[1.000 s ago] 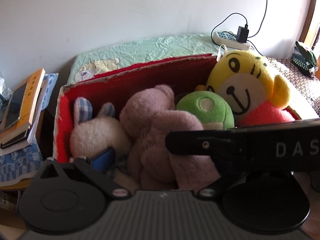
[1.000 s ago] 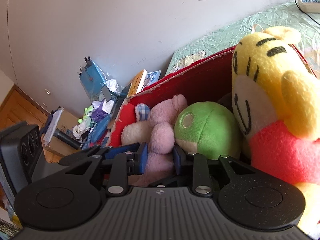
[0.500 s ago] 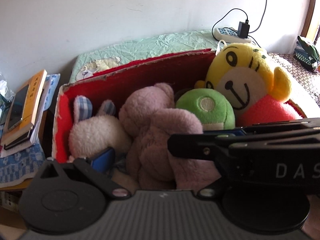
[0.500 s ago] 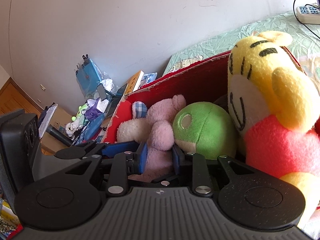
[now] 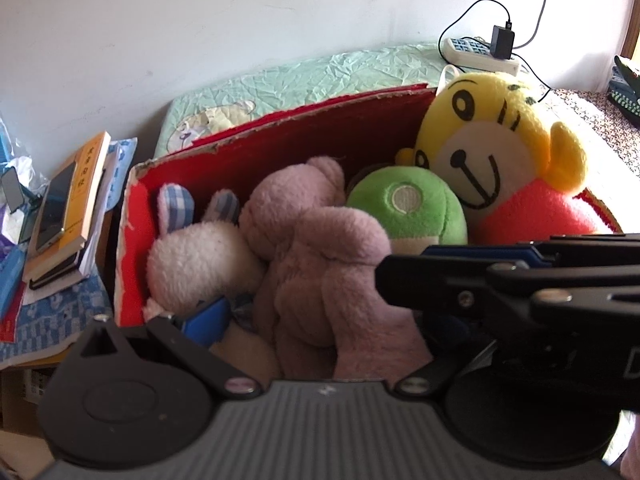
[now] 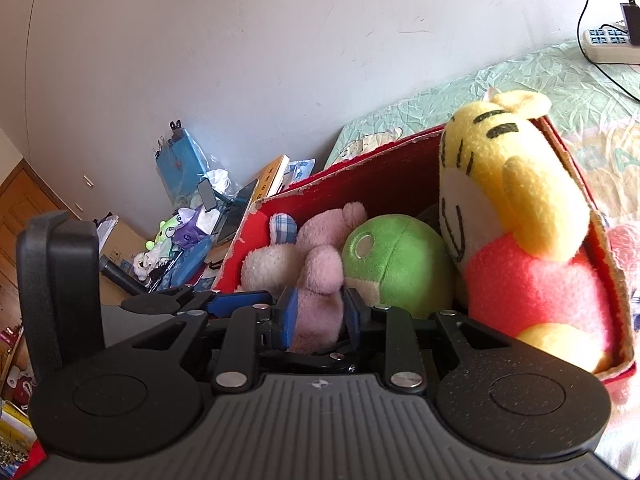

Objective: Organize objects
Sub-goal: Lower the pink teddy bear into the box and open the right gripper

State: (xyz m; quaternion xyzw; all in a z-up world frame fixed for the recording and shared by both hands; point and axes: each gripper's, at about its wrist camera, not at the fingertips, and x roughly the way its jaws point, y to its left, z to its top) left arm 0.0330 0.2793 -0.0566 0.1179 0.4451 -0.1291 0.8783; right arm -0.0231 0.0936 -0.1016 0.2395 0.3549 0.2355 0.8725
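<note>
Pink plush fills the gap between the right gripper's blue pads: its jaws are nearly pressed together, pinching a limb of the pink plush toy at the near wall of the red box. That toy lies straight ahead of those jaws, its long axis running away from them toward the far wall, between the white bunny in the left corner and the green plush. The left gripper hovers over the same toy with jaws spread wide, one blue pad near the bunny, the other hidden. I judge the right hand nearer and in charge. The yellow tiger leans in the right corner.
</note>
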